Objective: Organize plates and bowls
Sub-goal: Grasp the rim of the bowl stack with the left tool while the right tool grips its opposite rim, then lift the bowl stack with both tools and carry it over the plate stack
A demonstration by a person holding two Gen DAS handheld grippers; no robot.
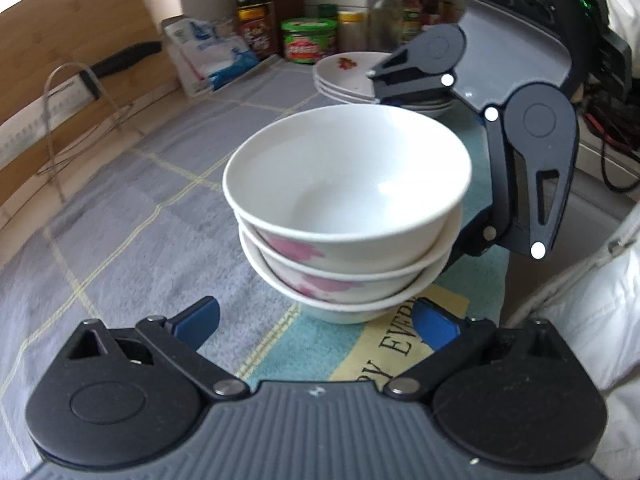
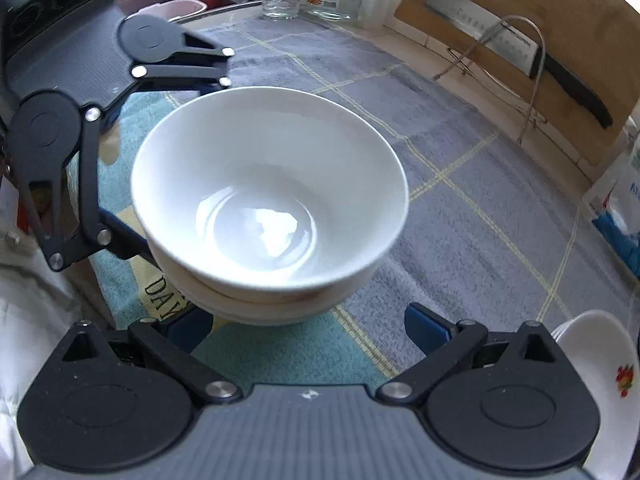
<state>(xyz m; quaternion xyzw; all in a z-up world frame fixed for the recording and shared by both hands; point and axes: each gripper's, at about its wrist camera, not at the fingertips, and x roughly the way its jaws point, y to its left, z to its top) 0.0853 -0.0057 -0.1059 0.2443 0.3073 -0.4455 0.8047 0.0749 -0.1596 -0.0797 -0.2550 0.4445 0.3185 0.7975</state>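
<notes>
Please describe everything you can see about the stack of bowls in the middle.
The stack of bowls is three white, glossy, ceramic-looking bowls nested upright, the lower two showing pink flower prints on their outer walls. The top bowl is empty and sits slightly off-centre. The stack stands on a cloth, at the edge of its blue and yellow printed part. The left gripper and right gripper both face it, jaws open, not gripping it.

Left gripper (image 1: 314, 320) & right gripper (image 2: 308, 330): black linkage arms w/ round pivot discs, silver screws, ribbed grey bodies, blue fingers (image 1: 198, 316). White sleeve (image 1: 592, 320).
</notes>
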